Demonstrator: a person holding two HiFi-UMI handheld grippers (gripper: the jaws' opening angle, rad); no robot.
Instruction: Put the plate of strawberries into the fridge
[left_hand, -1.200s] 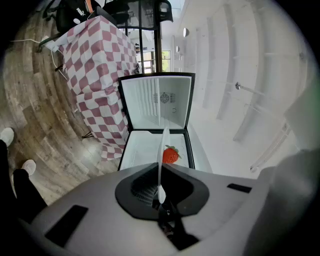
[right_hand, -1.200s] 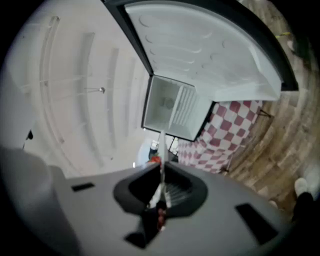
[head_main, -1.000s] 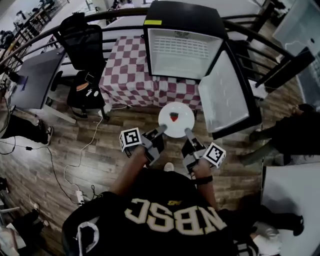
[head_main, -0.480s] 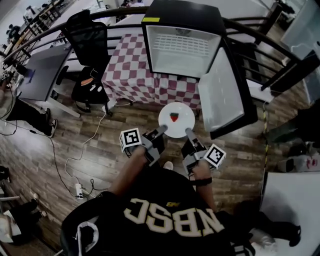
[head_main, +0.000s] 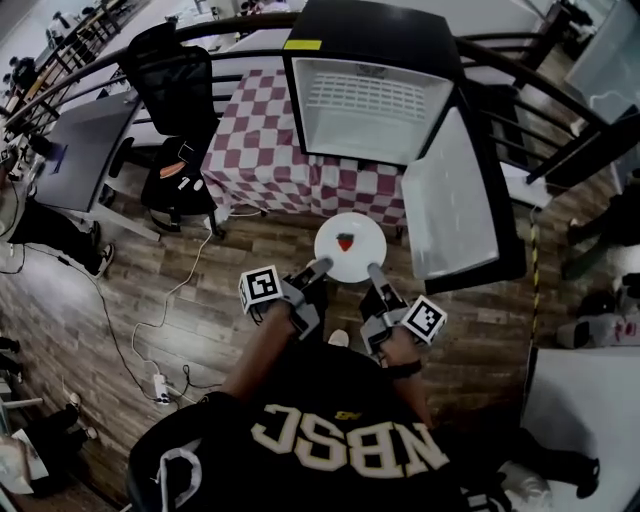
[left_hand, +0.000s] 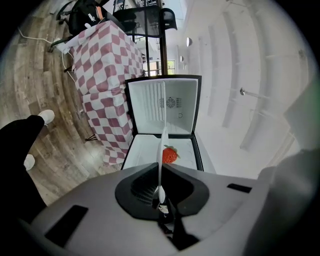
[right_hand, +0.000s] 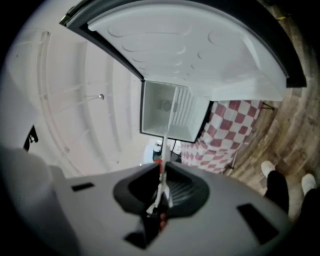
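Observation:
A white plate (head_main: 358, 257) carrying one red strawberry (head_main: 346, 241) is held level above the wooden floor, just in front of the open fridge (head_main: 366, 104). My left gripper (head_main: 321, 267) is shut on the plate's near-left rim and my right gripper (head_main: 374, 270) on its near-right rim. The left gripper view has the plate (left_hand: 163, 145) edge-on between the jaws, the strawberry (left_hand: 170, 155) beyond, and the fridge's white inside (left_hand: 161, 106) ahead. From the right gripper view the plate (right_hand: 166, 135) is also a thin edge clamped in the jaws.
The fridge door (head_main: 459, 196) swings out to the right of the plate. A table with a red-and-white checked cloth (head_main: 262, 148) stands left of the fridge, with a black office chair (head_main: 165, 85) and a grey desk (head_main: 80, 150) further left. Cables (head_main: 170, 300) lie on the floor.
Both grippers and the plate have sunk slightly and edged toward the fridge. The grip on the rim is unchanged.

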